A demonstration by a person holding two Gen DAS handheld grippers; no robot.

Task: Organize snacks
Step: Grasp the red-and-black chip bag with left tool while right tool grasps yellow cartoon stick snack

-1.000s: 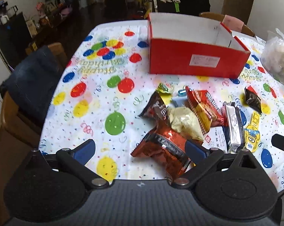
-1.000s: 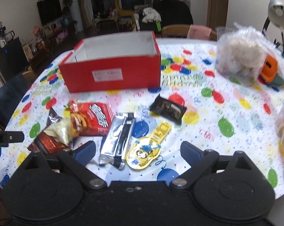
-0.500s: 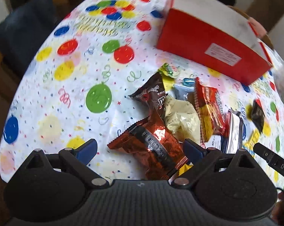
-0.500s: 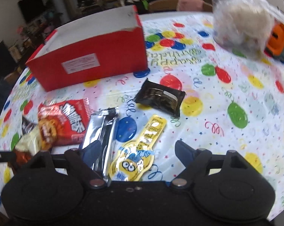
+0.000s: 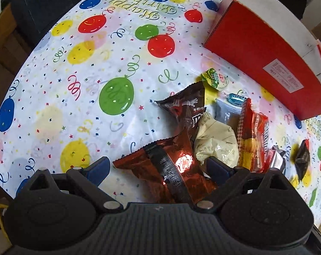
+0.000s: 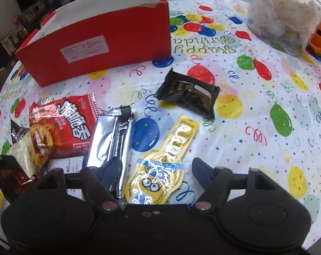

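Orange foil packet: lies between the spread fingers of the left gripper; crinkled, with a black stripe; neither finger visibly presses it
Left gripper: released, fingers wide apart; low over the near table edge
Snack pile ahead of left gripper: brown chocolate bag just beyond the orange packet; cream wrapper ahead and to the right, touching it; red lion-print bag further right; small green candy and teal candy beyond
Yellow cartoon pouch: its wide end lies between the fingers of the right gripper; narrow end points away
Right gripper: released, fingers spread; left finger overlaps the silver wrapper
Black packet: ahead of the right gripper, apart from the pouch
Red box: open-topped, white label on its side; far beyond both grippers
Tablecloth: white with balloons and streamers
Clear bag: far right; white contents inside
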